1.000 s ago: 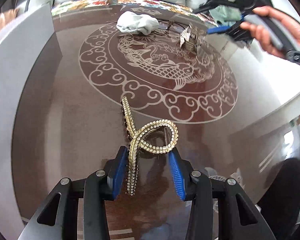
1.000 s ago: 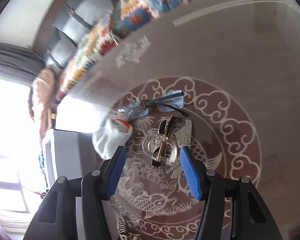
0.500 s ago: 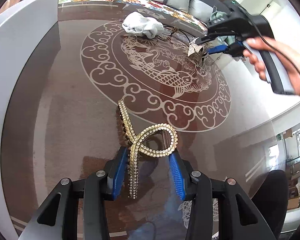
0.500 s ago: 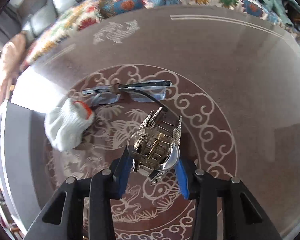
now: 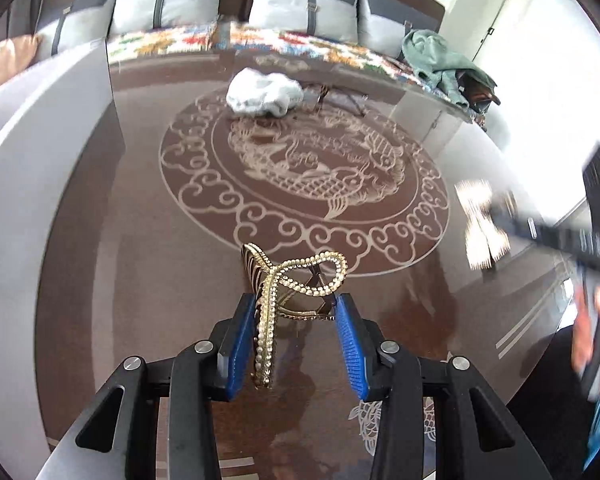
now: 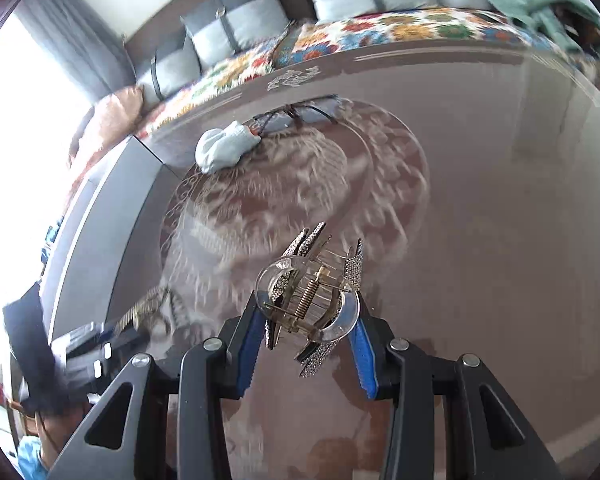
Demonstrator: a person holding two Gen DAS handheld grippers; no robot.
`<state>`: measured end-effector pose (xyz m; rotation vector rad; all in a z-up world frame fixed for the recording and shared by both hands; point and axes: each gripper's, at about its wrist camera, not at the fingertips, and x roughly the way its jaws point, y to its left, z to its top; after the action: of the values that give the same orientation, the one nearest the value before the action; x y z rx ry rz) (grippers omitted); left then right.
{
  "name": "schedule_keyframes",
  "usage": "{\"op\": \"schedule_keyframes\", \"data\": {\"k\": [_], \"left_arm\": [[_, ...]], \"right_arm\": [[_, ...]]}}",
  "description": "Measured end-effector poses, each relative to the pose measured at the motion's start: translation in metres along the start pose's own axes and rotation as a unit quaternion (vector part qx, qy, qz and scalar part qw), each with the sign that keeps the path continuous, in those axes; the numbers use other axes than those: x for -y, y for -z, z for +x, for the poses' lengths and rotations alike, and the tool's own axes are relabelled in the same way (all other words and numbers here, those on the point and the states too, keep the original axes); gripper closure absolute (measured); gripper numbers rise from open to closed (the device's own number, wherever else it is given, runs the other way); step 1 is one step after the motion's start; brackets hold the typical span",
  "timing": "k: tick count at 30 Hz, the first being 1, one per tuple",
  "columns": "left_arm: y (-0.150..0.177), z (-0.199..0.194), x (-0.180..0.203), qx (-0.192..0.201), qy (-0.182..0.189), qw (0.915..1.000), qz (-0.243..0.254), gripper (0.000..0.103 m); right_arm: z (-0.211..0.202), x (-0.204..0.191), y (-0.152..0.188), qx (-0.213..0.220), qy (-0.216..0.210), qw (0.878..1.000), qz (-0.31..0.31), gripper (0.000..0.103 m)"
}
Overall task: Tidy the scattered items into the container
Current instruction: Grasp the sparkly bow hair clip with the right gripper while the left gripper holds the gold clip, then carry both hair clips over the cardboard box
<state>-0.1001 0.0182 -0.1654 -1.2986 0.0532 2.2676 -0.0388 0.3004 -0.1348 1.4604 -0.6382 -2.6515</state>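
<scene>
Gold hair clip (image 5: 296, 296) in left claw (image 5: 296, 340), grey container (image 5: 40, 128) beside

The gold hair claw (image 5: 296, 280) with pearl-like beads stands between blue pads, its looped top up. The silver hair claw (image 6: 312, 296) – clear rings, glitter teeth, a spring in the middle – is held off the table. The white glove (image 5: 262, 94) lies crumpled beside the folded glasses (image 6: 296, 114)
</scene>
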Motion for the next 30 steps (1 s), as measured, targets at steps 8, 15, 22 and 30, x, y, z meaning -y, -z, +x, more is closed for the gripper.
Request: {"op": "schedule_keyframes", "data": {"k": [8,15,22,30], "left_arm": [[0.005,-0.014,0.007,0.027,-0.006,0.9996,0.001,0.063],[0.019,-0.017,0.019,0.019,-0.008,0.9998,0.001,0.063],[0.025,-0.014,0.015,0.005,-0.008,0.9999,-0.006,0.063],[0.027,-0.007,0.016,-0.008,-0.004,1.0000,-0.004,0.063]], "right_arm": [[-0.038,0.003,0.068,0.035,0.002,0.999,-0.012,0.062],[-0.036,-0.022,0.084,0.038,0.002,0.997,-0.061,0.063],[-0.014,-0.025,0.079,0.016,0.004,0.998,-0.062,0.077],[-0.010,-0.020,0.077,-0.005,0.003,0.998,-0.062,0.062]]}}
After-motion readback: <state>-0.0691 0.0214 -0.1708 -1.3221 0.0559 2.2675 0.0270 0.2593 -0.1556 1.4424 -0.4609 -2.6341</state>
